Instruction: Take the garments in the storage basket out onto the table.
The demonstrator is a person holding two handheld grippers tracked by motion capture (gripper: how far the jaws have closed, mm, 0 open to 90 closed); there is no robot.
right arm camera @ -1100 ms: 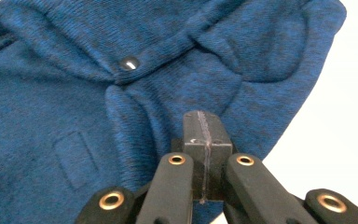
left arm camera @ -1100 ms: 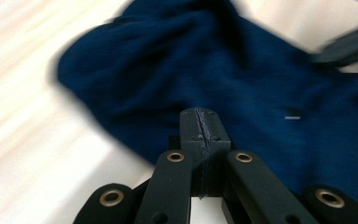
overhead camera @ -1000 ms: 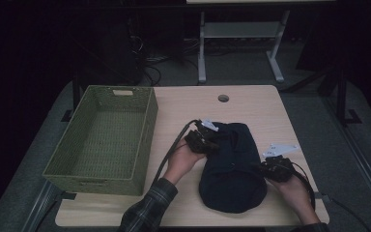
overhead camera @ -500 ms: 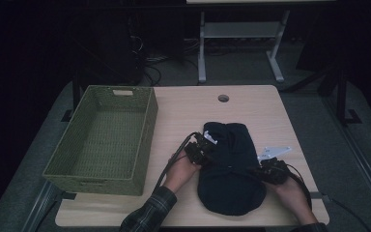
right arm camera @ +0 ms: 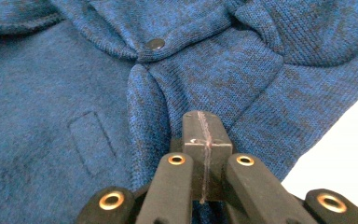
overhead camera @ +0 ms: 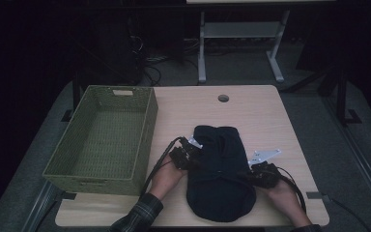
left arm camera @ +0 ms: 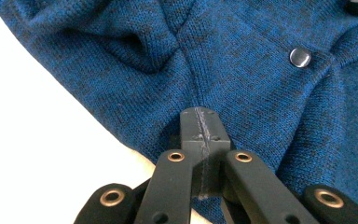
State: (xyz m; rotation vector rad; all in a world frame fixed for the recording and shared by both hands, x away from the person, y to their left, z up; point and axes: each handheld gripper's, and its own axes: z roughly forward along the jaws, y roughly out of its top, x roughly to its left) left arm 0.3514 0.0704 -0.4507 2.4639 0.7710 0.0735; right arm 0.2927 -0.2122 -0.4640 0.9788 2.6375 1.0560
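A blue knitted cardigan (overhead camera: 220,174) lies folded on the near right of the desk (overhead camera: 265,116), right of the green basket (overhead camera: 101,140). The left gripper (left arm camera: 200,122) and right gripper (right arm camera: 203,125) each have their jaws pressed fully together, apparently pinching folds of knit at opposite edges. To fold neatly, both hands should move evenly, keeping the fabric taut and flat.

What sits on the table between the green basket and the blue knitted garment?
In the high view, the person's left hand with its tongs and trailing cable lies between the basket and the garment; otherwise bare tabletop.
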